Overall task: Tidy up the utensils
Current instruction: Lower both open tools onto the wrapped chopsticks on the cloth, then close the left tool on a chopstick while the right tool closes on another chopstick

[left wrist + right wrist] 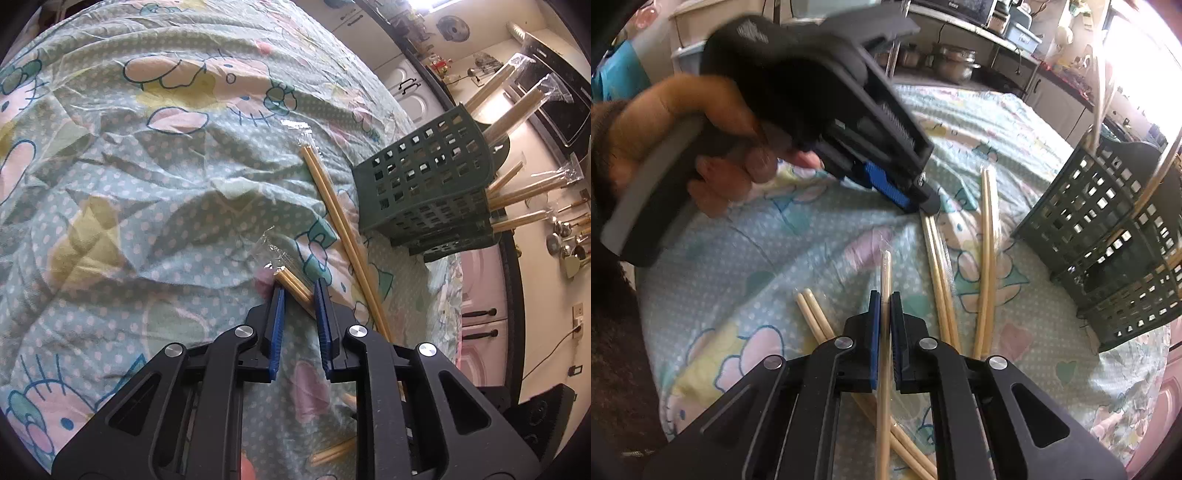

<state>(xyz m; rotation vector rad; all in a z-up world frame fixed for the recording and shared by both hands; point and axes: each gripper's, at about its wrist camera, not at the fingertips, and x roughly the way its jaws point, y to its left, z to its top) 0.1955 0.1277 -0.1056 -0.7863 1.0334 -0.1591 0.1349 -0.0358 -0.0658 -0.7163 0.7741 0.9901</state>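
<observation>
My left gripper is shut on the end of a plastic-wrapped chopstick pair that crosses its blue pads at a slant on the tablecloth. In the right wrist view the left gripper is tipped down onto that pair. My right gripper is shut on another wrapped pair, seen edge-on and sticking out past the tips. A green perforated basket lies tipped at the table's right edge with wrapped chopsticks poking out. More pairs lie loose: a long one and one at lower left.
The table wears a cartoon-print cloth under crinkled clear plastic. A person's hand grips the left tool. Beyond the table edge are kitchen cabinets, hanging ladles and a steel pot on a counter.
</observation>
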